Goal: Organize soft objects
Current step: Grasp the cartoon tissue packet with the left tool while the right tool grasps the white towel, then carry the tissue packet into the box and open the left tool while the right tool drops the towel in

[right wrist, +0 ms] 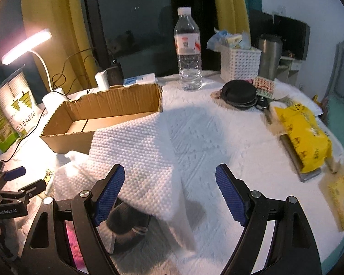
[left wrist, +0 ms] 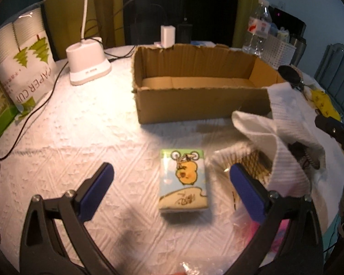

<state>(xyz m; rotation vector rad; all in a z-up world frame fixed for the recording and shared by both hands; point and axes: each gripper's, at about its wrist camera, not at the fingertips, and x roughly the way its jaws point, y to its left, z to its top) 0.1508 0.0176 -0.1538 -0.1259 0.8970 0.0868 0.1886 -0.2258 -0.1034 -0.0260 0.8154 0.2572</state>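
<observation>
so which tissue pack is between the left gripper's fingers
The small cartoon pack with the orange animal, lying flat inside the open left gripper. The yellow packs sit at the table's right edge, far away.

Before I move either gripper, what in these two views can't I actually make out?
- Dark object, right wrist view: mostly covered by the white paper towel; identity unclear.
- Pink item, left wrist view: behind the left gripper finger and plastic wrap.
- Cardboard box floor: near part hidden by its front wall.
- Right gripper: open, nothing between fingers.

Cartoon-printed tissue pack flat on cloth, white towel draped against open cardboard box
</observation>
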